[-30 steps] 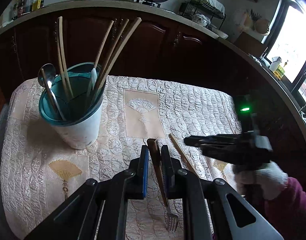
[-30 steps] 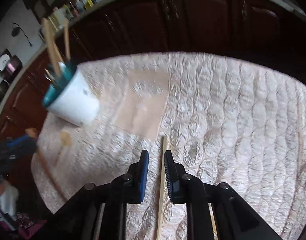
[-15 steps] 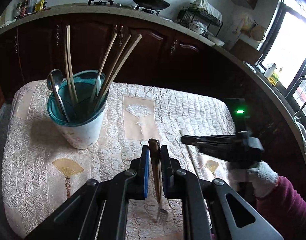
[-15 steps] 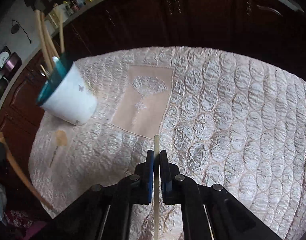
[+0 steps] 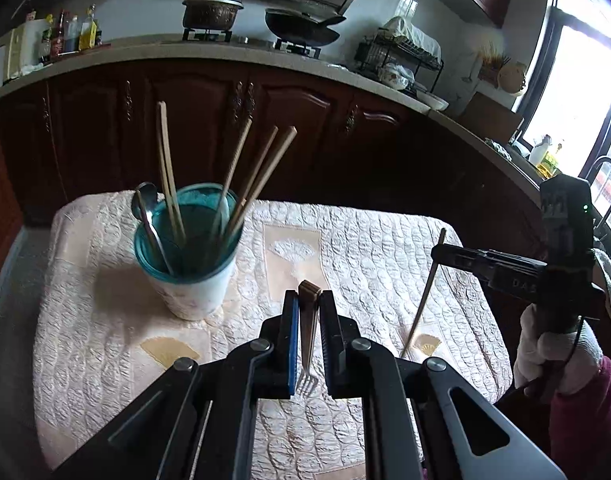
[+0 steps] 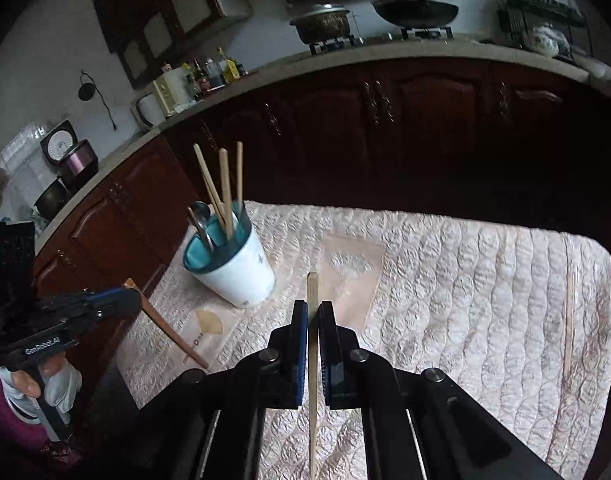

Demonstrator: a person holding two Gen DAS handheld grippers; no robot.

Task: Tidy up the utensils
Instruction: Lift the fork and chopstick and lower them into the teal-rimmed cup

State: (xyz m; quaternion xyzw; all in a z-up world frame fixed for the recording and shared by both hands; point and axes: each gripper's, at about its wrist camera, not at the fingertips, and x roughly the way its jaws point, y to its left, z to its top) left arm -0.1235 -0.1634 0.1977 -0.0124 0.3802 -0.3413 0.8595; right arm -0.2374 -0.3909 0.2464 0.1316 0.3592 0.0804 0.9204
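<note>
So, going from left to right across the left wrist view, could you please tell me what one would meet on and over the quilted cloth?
Spoon in the utensil cup → chopsticks standing in that cup → fork clamped in the left tool → chopstick clamped in the right tool → gloved hand.

Window [image 5: 577, 92] glare, dim cabinets [image 5: 209, 128], fisheye-warped edges

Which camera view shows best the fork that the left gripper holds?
The left wrist view: the fork stands clamped in the left gripper, brown handle up, tines down over the quilted cloth. The right wrist view shows only its handle, slanting below that gripper; the tines are not visible.
</note>
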